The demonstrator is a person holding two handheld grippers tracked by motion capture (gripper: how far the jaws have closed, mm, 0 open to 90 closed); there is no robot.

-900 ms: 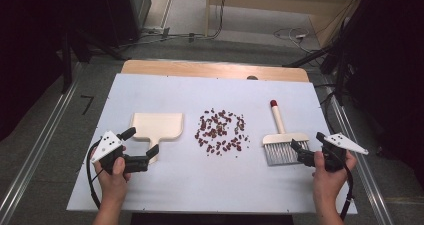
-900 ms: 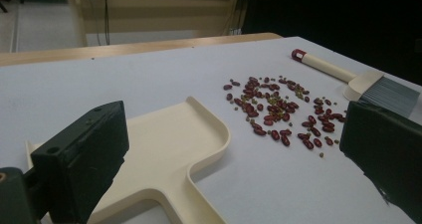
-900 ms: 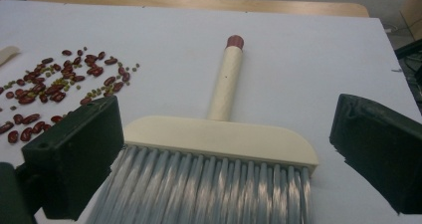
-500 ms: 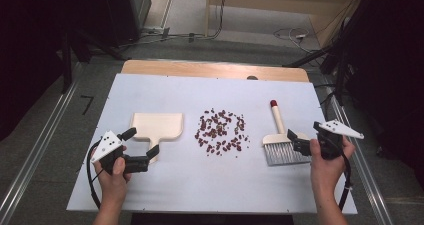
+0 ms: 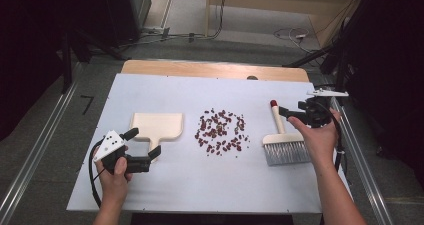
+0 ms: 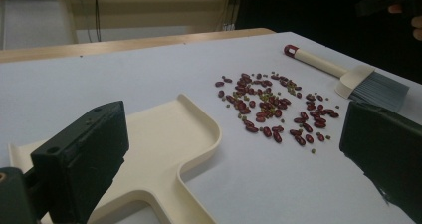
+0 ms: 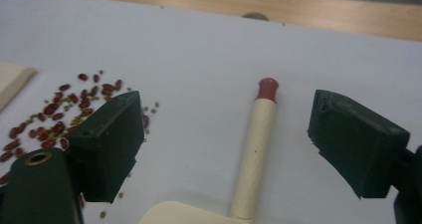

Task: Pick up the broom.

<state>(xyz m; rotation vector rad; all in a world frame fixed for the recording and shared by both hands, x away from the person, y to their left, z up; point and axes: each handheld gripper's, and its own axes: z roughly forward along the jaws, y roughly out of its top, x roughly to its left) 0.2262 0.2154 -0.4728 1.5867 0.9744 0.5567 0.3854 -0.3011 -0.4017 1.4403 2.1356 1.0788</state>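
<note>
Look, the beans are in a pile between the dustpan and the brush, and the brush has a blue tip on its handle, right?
Not quite. The tip of the brush handle is red, not blue, as the right gripper view shows. The rest holds: the beans lie in a pile between the dustpan and the brush.

On the table [image 5: 165, 185], the dustpan [image 5: 157, 126] lies left of the beans [image 5: 221, 131] (a loose heap), the brush [image 5: 283, 139] right.
</note>
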